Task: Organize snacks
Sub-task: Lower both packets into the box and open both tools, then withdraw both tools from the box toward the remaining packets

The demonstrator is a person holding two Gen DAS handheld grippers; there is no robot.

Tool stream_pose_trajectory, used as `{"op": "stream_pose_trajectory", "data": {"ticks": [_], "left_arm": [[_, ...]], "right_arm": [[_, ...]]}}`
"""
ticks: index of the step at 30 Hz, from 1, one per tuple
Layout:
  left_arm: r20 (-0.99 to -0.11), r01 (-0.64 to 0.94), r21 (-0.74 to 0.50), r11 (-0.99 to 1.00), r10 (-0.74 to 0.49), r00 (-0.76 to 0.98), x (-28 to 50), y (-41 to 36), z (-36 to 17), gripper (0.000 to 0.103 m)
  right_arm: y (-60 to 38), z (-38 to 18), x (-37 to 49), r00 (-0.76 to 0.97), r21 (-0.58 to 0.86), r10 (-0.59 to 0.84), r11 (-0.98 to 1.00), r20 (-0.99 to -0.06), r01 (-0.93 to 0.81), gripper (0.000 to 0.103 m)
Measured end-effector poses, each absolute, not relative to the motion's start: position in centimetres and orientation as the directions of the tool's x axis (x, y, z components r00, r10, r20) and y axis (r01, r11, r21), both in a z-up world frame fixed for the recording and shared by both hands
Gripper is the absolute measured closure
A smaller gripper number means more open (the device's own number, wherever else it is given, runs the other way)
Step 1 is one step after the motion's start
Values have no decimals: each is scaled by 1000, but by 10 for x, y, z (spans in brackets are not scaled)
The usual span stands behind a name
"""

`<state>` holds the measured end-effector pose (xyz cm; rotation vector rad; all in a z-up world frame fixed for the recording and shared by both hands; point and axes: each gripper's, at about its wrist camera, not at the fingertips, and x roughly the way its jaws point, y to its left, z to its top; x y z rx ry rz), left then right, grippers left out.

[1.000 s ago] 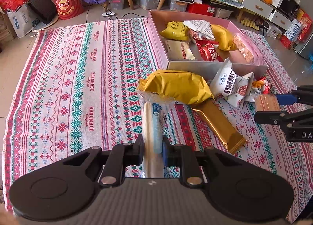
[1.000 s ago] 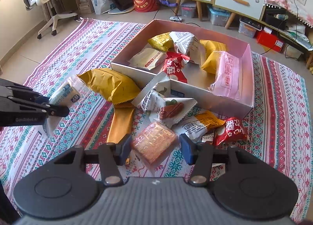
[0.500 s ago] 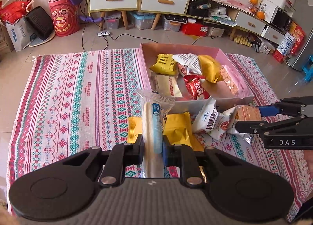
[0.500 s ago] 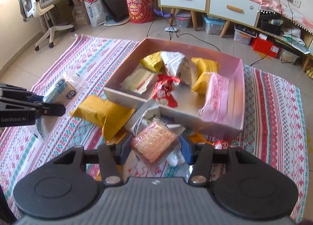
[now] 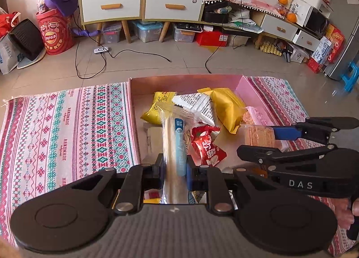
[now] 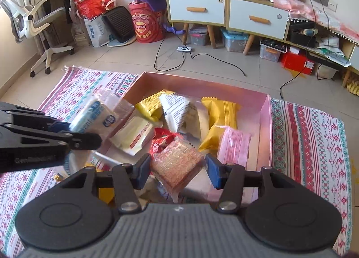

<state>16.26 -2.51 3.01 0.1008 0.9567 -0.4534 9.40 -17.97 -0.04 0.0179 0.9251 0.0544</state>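
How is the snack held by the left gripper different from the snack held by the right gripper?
The left gripper holds a long, narrow white stick pack with a blue stripe; the right gripper holds a flat, squarish orange cracker pack. The cracker pack spreads its jaws wider. Both wrappers are clear, and both hang over the pink box.

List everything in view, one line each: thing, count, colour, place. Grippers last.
box: 1, pink, on the mat
mat: 1, red, teal and white pattern, on the floor
yellow packs: 2, inside the box, far side
white printed pack: 1, in the box between the yellow packs
cream pack: 1, in the box, left side
red pack: 1, in the box, middle
pink pack: 1, in the box by the right wall
cabinet: 1, white drawers, back wall
red tub: 1, floor, back left
left gripper: 1, black, shut on white-blue pack
right gripper: 1, black, shut on orange cracker pack
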Motion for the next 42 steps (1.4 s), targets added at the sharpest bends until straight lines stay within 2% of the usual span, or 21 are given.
{"op": "stream_pose_trajectory", "data": {"ticks": [11,16,17,19,21,22,25,30,42], "left_arm": [[-821,361,-144,921,-315,476,202,-41,1,81],[-819,366,-154,918,-326,472,208,-42,-2,78],[-816,367,-158,917,-331,474,208,-42,-2,74],[-806,369,-160,915,-338,487,205,-40,-1,61],[-796,373,-151,916,-336,503,203,-39,2,37],[-791,375,-142,916,-333,513,201,-39,3,33],[-785,394,-135,909,-341,517,196,-38,7,28],[-776,402,-127,907,-343,529,182,-34,14,14],[-764,424,-101,900,-343,546,139,-13,25,0]], "right_arm": [[-181,-2,106,603,18,34,999,-797,-32,54],[-185,0,107,608,18,24,1000,-794,-16,50],[-186,1,107,608,26,28,1000,-793,-12,48],[-189,4,106,613,39,34,999,-790,-5,36],[-190,7,104,623,41,34,999,-782,-3,31],[-190,9,103,625,42,35,999,-780,-4,31],[-193,13,99,629,52,38,999,-777,3,22],[-196,19,89,640,65,41,998,-768,14,16],[-199,34,59,660,56,21,998,-751,32,4]]}}
